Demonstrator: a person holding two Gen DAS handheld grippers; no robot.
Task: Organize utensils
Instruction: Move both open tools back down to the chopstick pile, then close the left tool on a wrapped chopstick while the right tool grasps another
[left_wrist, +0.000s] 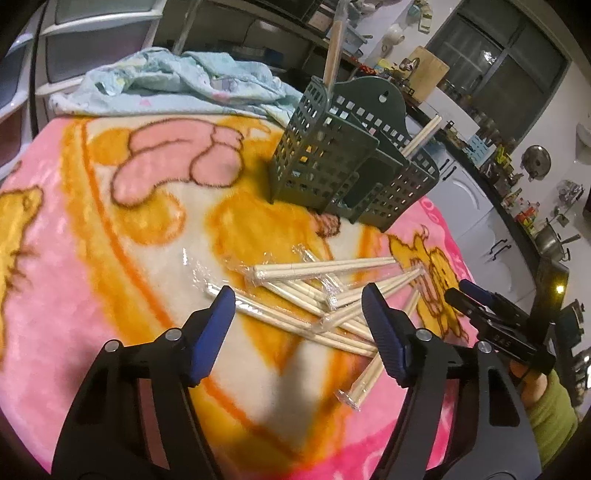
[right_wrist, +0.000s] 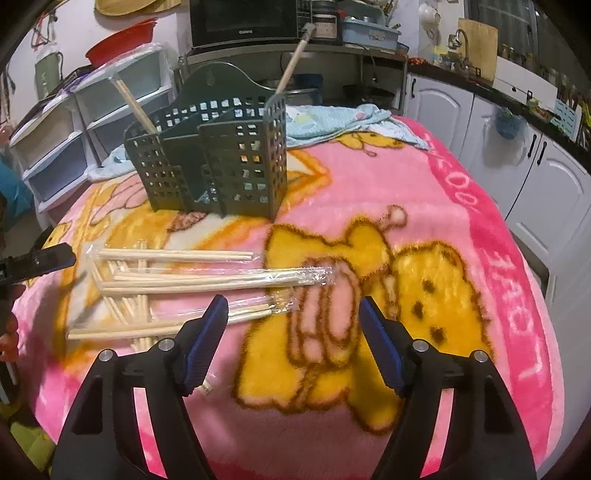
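Observation:
A loose pile of wrapped wooden chopsticks (left_wrist: 314, 275) (right_wrist: 192, 278) lies on the pink cartoon blanket (left_wrist: 74, 266) (right_wrist: 472, 229). Behind it stands a dark green perforated utensil holder (left_wrist: 332, 166) (right_wrist: 221, 166), with a pair of chopsticks (left_wrist: 421, 136) (right_wrist: 133, 103) in one side compartment and a wooden handle (left_wrist: 332, 51) (right_wrist: 291, 70) in the other. My left gripper (left_wrist: 297, 295) hangs open just over the pile, touching nothing that I can see. My right gripper (right_wrist: 292, 302) (left_wrist: 460, 290) is open at the pile's right end, with wrapped chopstick tips by its left finger.
A crumpled light blue cloth (left_wrist: 166, 81) (right_wrist: 332, 118) lies on the blanket behind the holder. White cabinets (right_wrist: 535, 166) under a cluttered counter run along the right. Plastic drawers (right_wrist: 55, 147) stand at the back left. A green sleeve (left_wrist: 550, 410) shows behind the right gripper.

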